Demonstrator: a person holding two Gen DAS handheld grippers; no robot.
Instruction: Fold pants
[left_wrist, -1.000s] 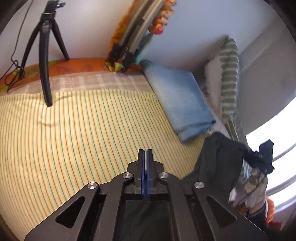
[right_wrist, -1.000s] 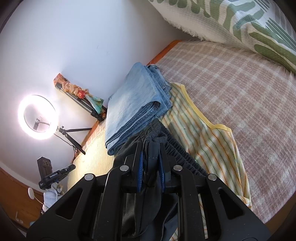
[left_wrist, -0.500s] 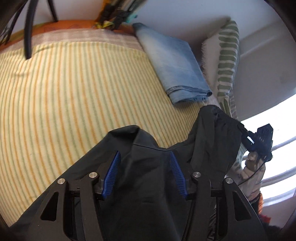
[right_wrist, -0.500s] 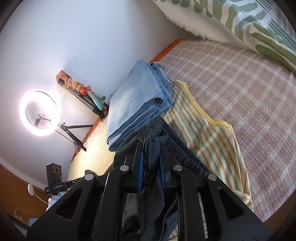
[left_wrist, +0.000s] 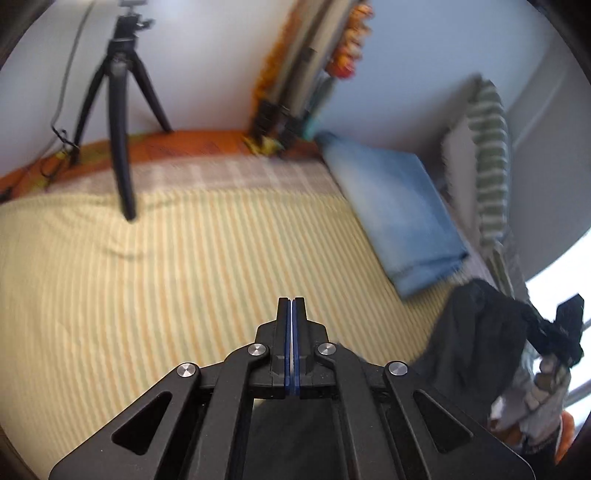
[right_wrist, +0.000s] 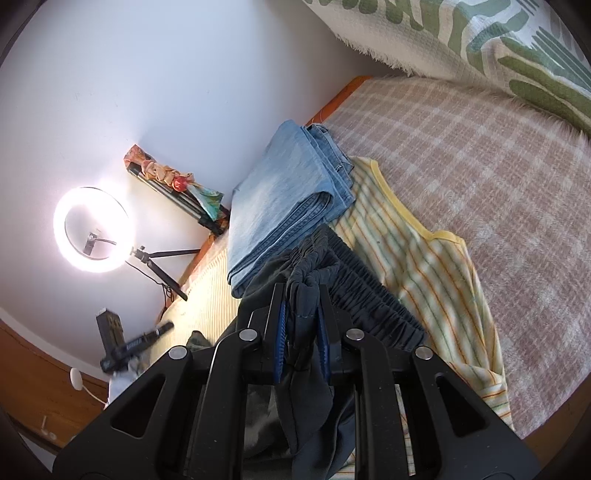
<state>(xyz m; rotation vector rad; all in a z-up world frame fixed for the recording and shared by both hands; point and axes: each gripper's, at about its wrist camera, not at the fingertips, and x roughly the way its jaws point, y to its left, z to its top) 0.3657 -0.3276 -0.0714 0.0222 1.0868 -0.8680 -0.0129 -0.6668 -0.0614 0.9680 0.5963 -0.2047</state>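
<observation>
The pants (right_wrist: 314, 354) are dark, thin and limp, with a gathered elastic waistband; we judge them light, and prone to sag and crumple wherever they go unsupported. They hang from the right tongs (right_wrist: 300, 317), which pinch a bunch of cloth at the waistband, above the striped sheet (right_wrist: 424, 266) on the bed (right_wrist: 498, 177), just beside the folded jeans (right_wrist: 280, 195). The waistband corners and the leg hems look like the best holds to us, since the seams there give the pads something to bite.

Half a second ago the left tongs (left_wrist: 293, 306) stood wide over the dark cloth; their jaws have just been closing, and now they meet with nothing visible between them. The sheet shows ahead of them where the cloth lay.
</observation>
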